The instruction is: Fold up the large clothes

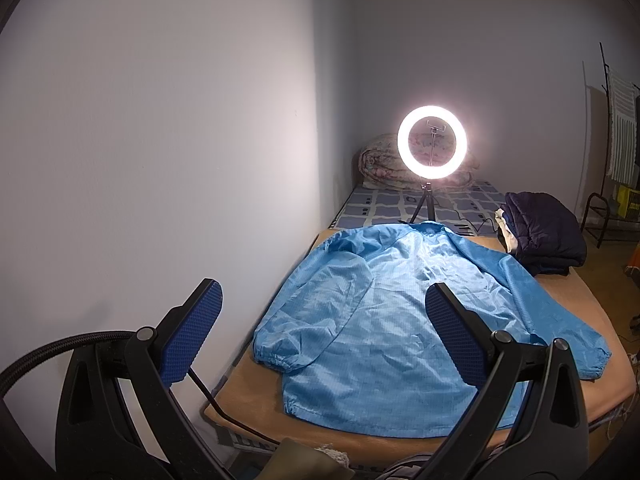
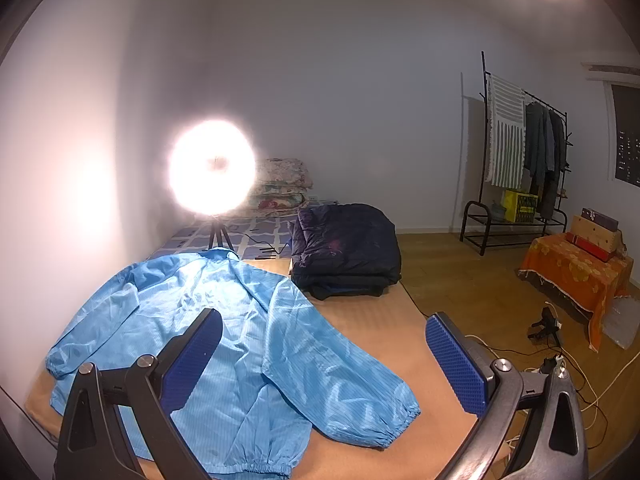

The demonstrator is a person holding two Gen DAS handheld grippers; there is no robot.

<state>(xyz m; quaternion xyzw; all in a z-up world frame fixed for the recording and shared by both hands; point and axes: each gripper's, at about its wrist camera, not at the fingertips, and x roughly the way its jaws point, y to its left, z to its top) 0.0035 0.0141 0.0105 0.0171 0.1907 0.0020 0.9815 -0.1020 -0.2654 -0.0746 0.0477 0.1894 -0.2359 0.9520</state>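
Observation:
A large light-blue jacket [image 1: 400, 312] lies spread flat on a tan board [image 1: 256, 396], collar toward the far end and both sleeves angled down beside the body. The right wrist view shows the same jacket [image 2: 192, 320] with its right sleeve cuff [image 2: 384, 416] resting on the tan board [image 2: 384, 320]. My left gripper [image 1: 324, 328] hovers open above the jacket's near hem, nothing between its blue pads. My right gripper [image 2: 324, 356] hangs open above the right sleeve, also holding nothing.
A lit ring light on a tripod [image 1: 432, 142] stands beyond the collar. A folded dark padded coat [image 2: 346, 248] lies at the far right corner of the board. A wall [image 1: 160, 160] runs along the left. Cables [image 2: 560, 364], a clothes rack [image 2: 516, 152] and an orange-draped stand [image 2: 576, 276] occupy the floor right.

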